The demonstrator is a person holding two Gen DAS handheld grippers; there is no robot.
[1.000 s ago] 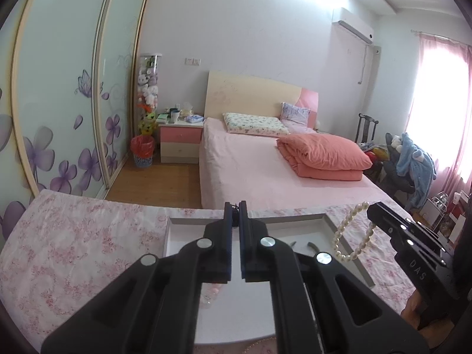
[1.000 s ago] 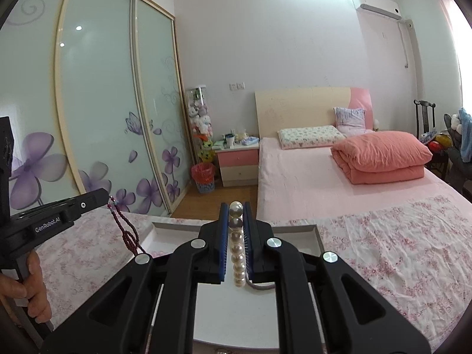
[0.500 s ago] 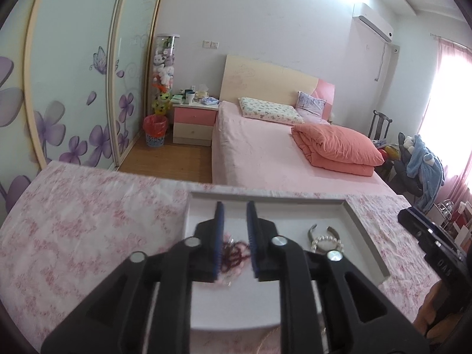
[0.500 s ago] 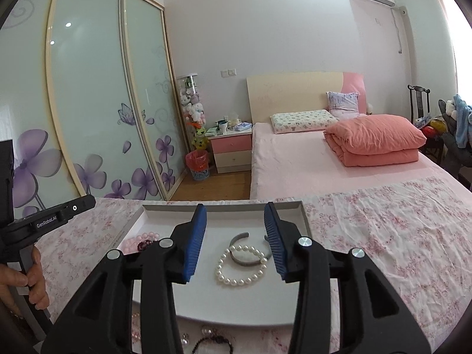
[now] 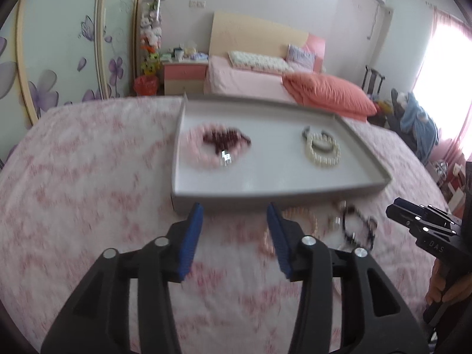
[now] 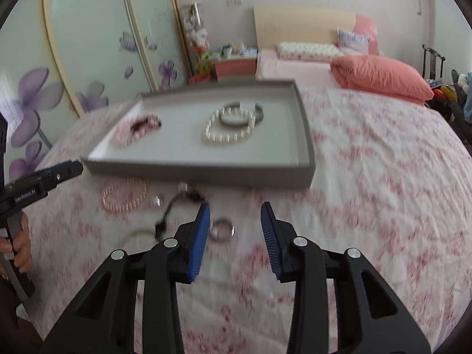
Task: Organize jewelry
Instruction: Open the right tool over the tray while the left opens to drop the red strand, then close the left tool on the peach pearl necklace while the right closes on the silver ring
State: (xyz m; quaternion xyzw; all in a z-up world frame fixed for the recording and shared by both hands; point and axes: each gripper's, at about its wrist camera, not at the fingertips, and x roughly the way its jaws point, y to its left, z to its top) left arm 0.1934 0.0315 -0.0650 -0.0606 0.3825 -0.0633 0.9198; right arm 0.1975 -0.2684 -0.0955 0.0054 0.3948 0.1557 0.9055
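Grey and shallow, the rectangular cardboard tray [image 6: 303, 135] lies on the pink floral bedspread [image 6: 383, 177], its long axis running across both views and its near wall facing the grippers; inside, at the left end, a ring of pale pink beads [image 5: 203, 156] with a dark red bead string [image 5: 227, 140] heaped on it; toward the right end, a round white pearl bracelet [image 6: 228, 131] overlapping a grey metal open cuff [image 6: 242, 112]; on the cloth before the tray lie a pink bead bracelet [image 6: 124, 194], a black cord piece [image 6: 174, 206] and a silver ring [image 6: 221, 230]; left gripper [image 5: 234, 230], blue ribbed pads, jaws just opening, nothing between them; right gripper [image 6: 236, 227], jaws apart and just narrowed slightly, ring just inside its left pad, untouched.
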